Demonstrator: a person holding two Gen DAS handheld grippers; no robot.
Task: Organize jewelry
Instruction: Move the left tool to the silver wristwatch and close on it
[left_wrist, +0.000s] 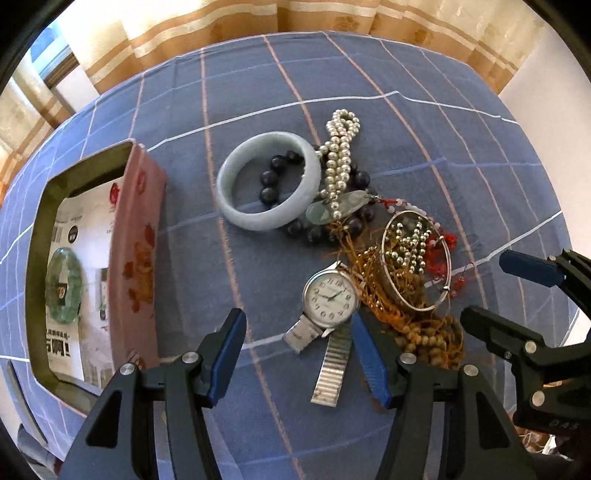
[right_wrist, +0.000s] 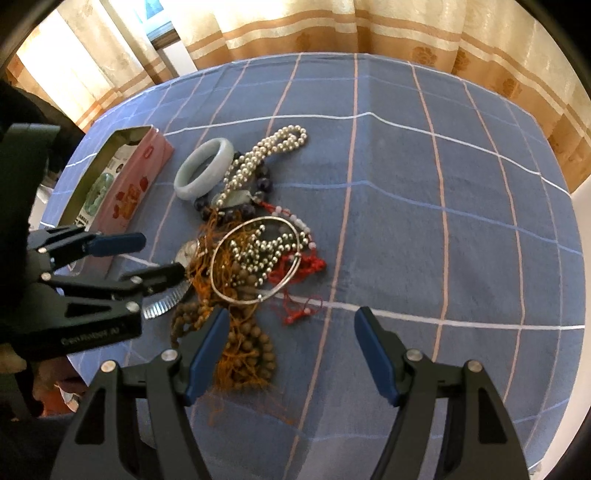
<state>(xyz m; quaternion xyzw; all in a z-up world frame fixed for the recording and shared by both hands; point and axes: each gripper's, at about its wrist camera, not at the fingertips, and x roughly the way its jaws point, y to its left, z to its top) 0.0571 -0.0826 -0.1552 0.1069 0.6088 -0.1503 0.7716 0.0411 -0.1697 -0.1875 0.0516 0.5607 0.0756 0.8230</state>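
Left wrist view: both tongs (left_wrist: 299, 350) (right_wrist: 291, 350) gape empty; one watch (left_wrist: 331, 296), two bangles (left_wrist: 268, 181), perhaps five bead strands (left_wrist: 340, 158).

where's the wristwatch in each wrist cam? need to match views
Left wrist: wristwatch low centre, dial fully visible, between the left gripper fingers.
Right wrist: wristwatch left of centre, mostly hidden by the left gripper and brown cords.
Shared landmark: pale jade bangle, up-left of the watch.
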